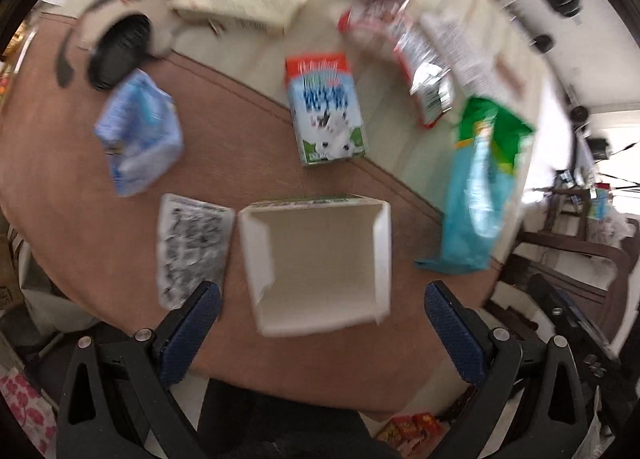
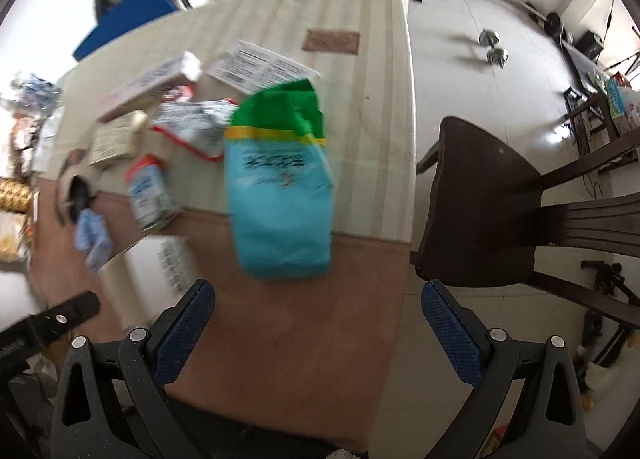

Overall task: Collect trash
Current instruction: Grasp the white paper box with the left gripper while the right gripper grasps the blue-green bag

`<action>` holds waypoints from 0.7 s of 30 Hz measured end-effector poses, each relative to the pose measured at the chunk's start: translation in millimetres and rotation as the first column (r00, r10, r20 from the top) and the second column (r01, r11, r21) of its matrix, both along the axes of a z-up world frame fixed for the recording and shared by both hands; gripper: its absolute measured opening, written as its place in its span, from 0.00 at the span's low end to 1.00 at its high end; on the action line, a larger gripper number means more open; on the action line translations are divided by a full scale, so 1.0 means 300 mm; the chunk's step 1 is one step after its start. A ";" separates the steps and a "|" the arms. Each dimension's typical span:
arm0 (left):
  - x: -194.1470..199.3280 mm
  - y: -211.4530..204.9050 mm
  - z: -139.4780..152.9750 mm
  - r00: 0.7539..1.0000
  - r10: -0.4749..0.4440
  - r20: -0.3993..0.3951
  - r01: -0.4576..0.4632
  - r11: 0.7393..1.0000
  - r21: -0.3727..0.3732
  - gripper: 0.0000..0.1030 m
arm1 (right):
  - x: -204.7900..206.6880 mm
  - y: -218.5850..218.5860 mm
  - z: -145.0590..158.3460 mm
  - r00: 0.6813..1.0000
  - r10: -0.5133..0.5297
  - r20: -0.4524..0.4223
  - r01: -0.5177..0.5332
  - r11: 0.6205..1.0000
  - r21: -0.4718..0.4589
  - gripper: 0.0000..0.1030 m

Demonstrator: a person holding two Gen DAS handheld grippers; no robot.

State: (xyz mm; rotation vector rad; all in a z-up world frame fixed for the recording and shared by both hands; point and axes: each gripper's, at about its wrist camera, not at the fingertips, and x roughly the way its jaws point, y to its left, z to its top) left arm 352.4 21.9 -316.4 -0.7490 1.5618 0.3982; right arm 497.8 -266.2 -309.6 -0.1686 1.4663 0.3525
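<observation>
Trash lies scattered on a table. In the left wrist view an open white box (image 1: 320, 259) sits just ahead of my open, empty left gripper (image 1: 322, 311). Around it lie a printed foil packet (image 1: 192, 247), a crumpled blue wrapper (image 1: 138, 133), a milk carton (image 1: 324, 107) and a teal and green bag (image 1: 480, 191). In the right wrist view the teal and green bag (image 2: 280, 195) lies ahead of my open, empty right gripper (image 2: 316, 307). The milk carton (image 2: 150, 191) and the blue wrapper (image 2: 92, 235) are to its left.
A dark wooden chair (image 2: 480, 203) stands at the table's right edge (image 2: 408, 139). White boxes and a red-edged wrapper (image 2: 192, 123) lie farther back on the table. A black round object (image 1: 120, 53) sits at the far left. Dumbbells (image 2: 494, 45) lie on the floor.
</observation>
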 end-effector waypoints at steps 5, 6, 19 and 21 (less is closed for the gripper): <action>0.037 -0.008 -0.135 0.992 -0.006 -0.124 0.009 1.000 0.026 0.99 | 0.092 0.049 -0.114 0.998 0.028 -0.057 -0.030 0.999 -0.025 1.00; 0.036 -0.008 -0.148 0.991 -0.006 -0.135 0.011 0.999 0.035 0.95 | 0.107 0.065 -0.131 0.997 0.038 -0.062 -0.040 0.999 -0.028 1.00; 0.019 0.005 -0.070 0.991 -0.021 -0.130 0.050 0.974 0.222 0.82 | 0.160 0.327 -0.282 0.992 0.105 -0.075 -0.109 0.992 -0.060 1.00; 0.027 -0.012 -0.056 0.991 -0.024 -0.129 0.054 0.972 0.231 0.82 | 0.163 0.342 -0.298 0.991 0.111 -0.080 -0.117 0.989 -0.086 1.00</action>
